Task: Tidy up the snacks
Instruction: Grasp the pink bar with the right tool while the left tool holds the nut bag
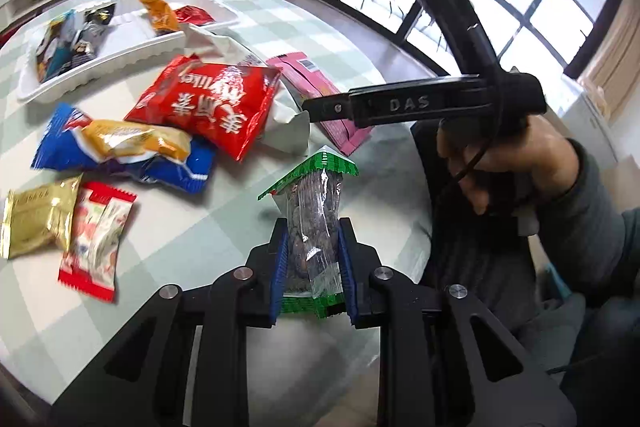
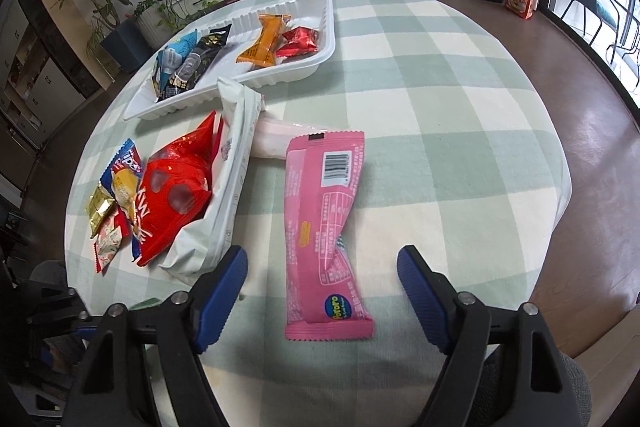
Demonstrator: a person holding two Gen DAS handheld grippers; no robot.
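My left gripper (image 1: 313,231) is shut on a clear packet (image 1: 316,195) with green ends and dark snacks inside, held up above the checked tablecloth. My right gripper (image 2: 322,259) stands open low over a pink packet (image 2: 324,211) that lies flat on the table, one blue pad on each side and neither touching it. The white divided tray (image 2: 280,73) sits at the back. Its left compartment holds several dark and blue packets, its right one an orange packet (image 2: 266,43) and a red one (image 2: 298,41).
Loose snacks lie left of the pink packet: a big red bag (image 1: 208,107), a blue bag (image 1: 120,163), a yellow packet (image 1: 132,143), a gold packet (image 1: 36,219), a red-and-white packet (image 1: 96,239) and a white bag (image 2: 224,203). Potted plants and a shelf stand beyond the round table.
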